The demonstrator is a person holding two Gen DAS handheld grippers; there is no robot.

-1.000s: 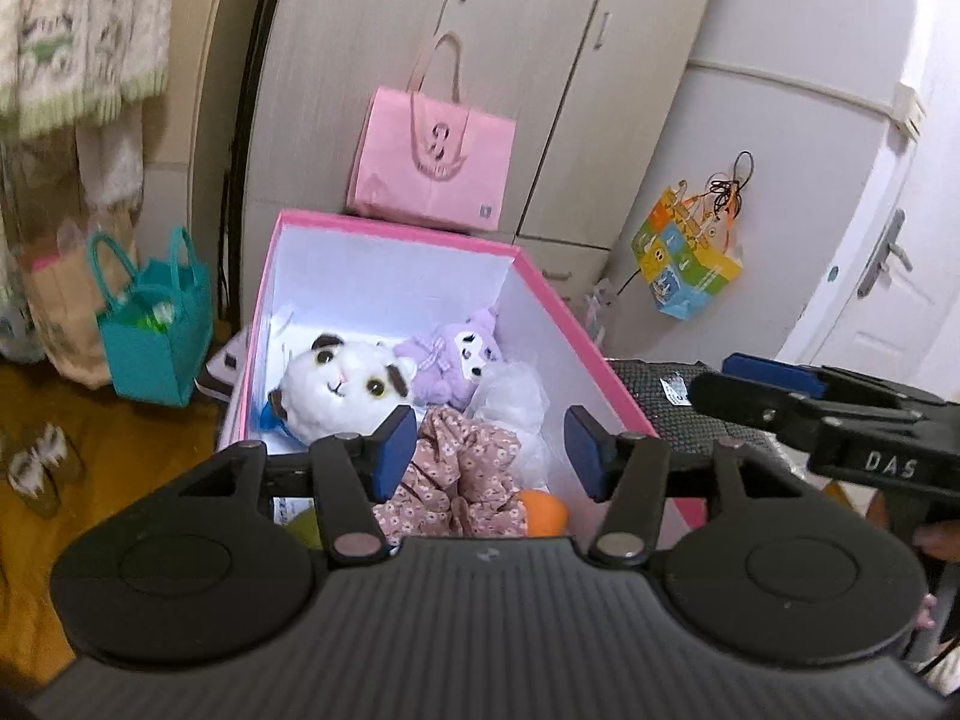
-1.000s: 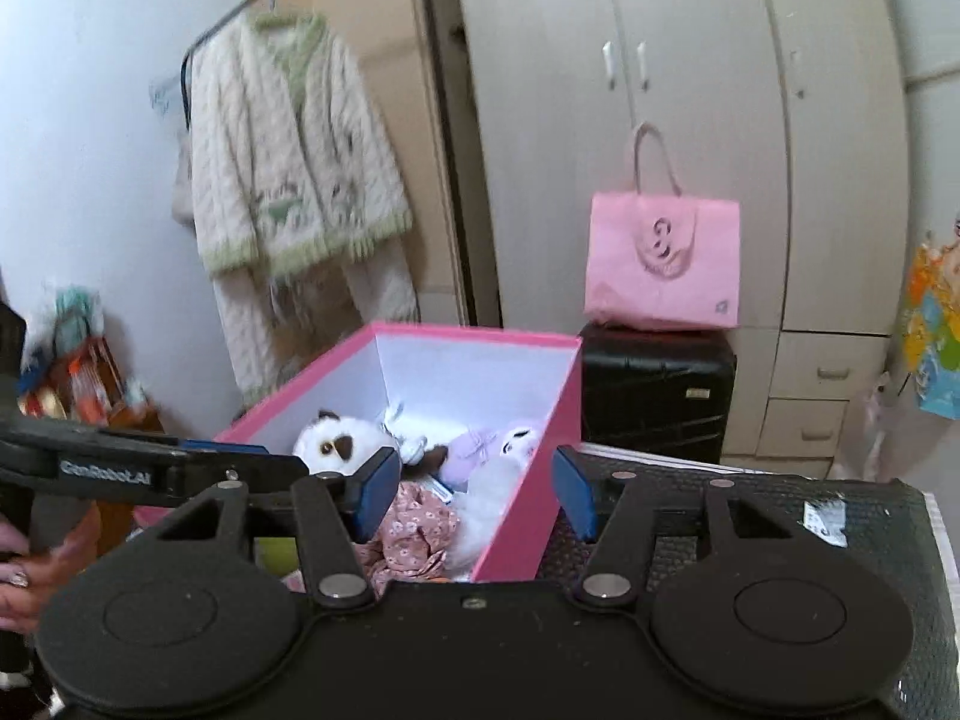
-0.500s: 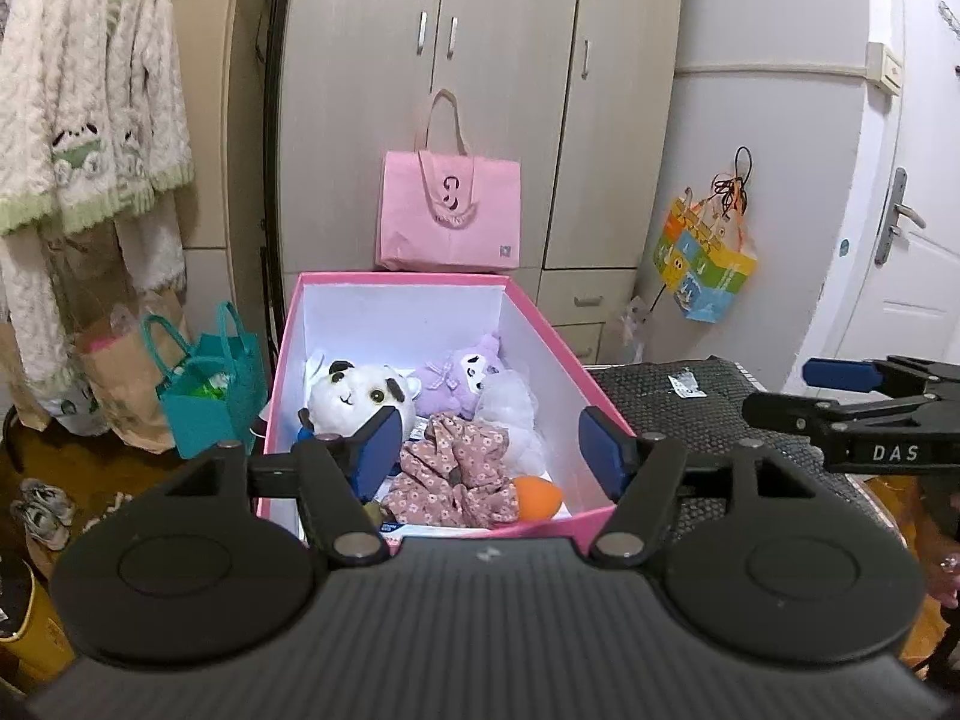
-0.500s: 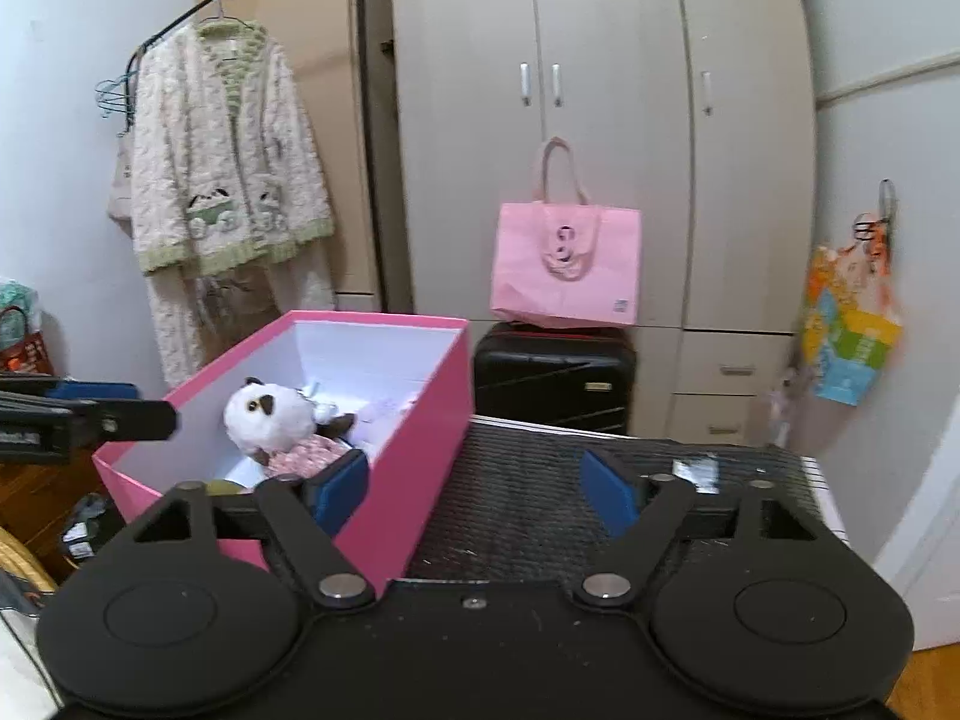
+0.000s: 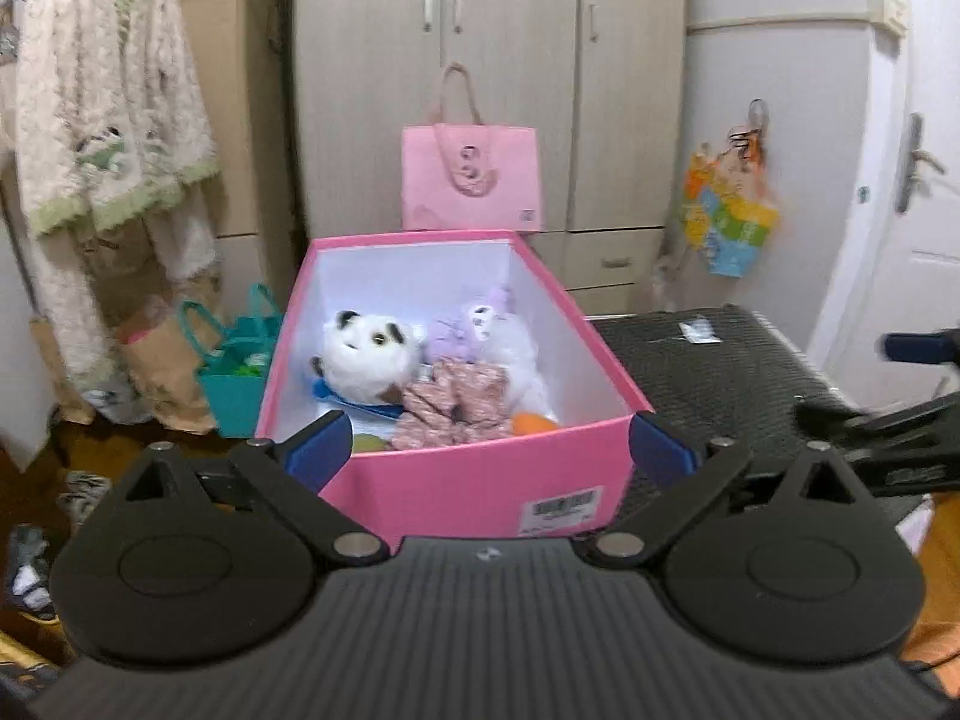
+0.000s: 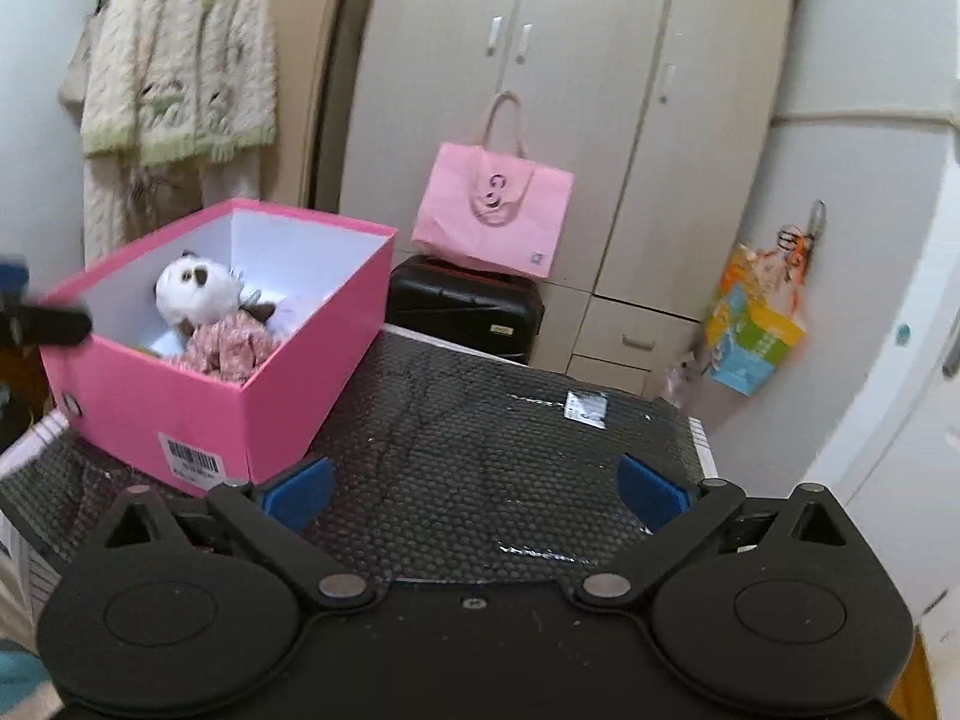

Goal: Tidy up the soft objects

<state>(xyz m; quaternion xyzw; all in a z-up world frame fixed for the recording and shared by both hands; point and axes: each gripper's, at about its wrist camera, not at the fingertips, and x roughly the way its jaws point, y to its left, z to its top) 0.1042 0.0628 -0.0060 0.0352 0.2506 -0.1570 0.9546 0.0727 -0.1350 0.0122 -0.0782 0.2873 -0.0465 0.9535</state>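
Your left gripper (image 5: 491, 441) hangs with its fingers spread wide and empty, just short of the pink box (image 5: 480, 483); your right gripper (image 6: 474, 489) is equally open and empty over the bare black mat (image 6: 480, 438) on the worktop. The soft things are all in the box: a white plush (image 5: 366, 354) at the left, a purple plush (image 5: 462, 330) behind it, a floral cloth (image 5: 456, 405) in front and an orange piece (image 5: 534, 420) by the right wall.

The box looks light and sits near the mat's left edge, so a careless push from your left fingers could probably slide or tip it toward the floor. Reaching in blind, you could also snag the cloth and drag the plush out with it.

Only the left view looks straight into the box and shows the purple plush, the orange piece and a teal bag (image 5: 237, 360) on the floor. Only the right view shows the box's long side, how much mat is free beside it, and the black suitcase (image 6: 465, 312) under the pink bag (image 6: 492, 210).
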